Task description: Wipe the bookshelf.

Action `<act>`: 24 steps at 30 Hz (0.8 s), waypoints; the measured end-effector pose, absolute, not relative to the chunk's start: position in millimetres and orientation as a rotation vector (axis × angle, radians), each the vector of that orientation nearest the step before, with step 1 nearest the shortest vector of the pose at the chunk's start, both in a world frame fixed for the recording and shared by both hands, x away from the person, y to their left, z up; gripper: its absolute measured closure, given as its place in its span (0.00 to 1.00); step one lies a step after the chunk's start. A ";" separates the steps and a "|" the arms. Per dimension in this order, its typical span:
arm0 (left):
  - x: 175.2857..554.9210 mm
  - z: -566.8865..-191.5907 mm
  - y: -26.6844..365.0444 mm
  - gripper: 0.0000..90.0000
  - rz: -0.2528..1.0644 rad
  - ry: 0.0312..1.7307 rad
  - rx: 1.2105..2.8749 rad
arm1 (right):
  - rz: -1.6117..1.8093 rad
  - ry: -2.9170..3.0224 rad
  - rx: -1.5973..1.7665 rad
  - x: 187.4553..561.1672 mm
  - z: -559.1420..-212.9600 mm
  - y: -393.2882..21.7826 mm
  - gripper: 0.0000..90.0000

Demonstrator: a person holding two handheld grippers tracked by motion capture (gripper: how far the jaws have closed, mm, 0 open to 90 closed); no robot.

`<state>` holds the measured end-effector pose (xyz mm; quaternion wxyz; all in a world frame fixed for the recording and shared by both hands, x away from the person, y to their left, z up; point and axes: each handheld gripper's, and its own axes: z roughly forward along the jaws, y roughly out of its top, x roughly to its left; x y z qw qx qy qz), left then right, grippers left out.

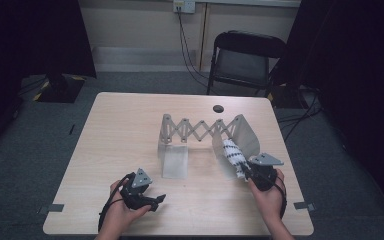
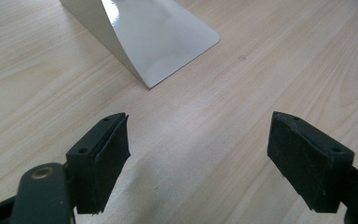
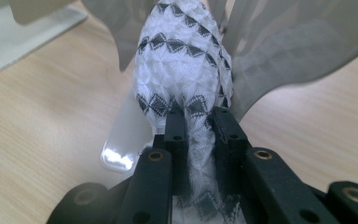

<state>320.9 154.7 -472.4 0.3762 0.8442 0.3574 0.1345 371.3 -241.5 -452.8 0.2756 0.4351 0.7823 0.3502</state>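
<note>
A grey scissor-arm rack (image 1: 200, 131) stands in the middle of the table with a flat foot at each end. A white cloth with black diamond bands (image 1: 233, 156) (image 3: 182, 65) lies against the rack's right foot. My right gripper (image 1: 250, 172) (image 3: 198, 123) is shut on the near end of that cloth, and the fabric bunches between its jaws. My left gripper (image 1: 156, 200) (image 2: 198, 158) rests open near the table's front left, with bare wood between its jaws. The rack's left foot (image 2: 158, 32) lies just beyond it.
The wooden table (image 1: 125, 135) has a dark round hole (image 1: 218, 108) near its far edge. A black folding chair (image 1: 242, 57) stands behind the table. Dark curtains hang on both sides, and cables run across the grey floor.
</note>
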 end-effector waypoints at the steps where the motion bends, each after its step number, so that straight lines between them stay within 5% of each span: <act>1: 320.8 -472.2 154.5 0.23 0.345 0.915 2.161 | 0.950 2.090 1.162 371.1 -446.4 -241.8 0.86; 24: 321.3 -474.6 153.3 0.23 0.333 0.916 2.172 | 1.054 1.973 1.005 370.1 -344.2 -233.1 0.86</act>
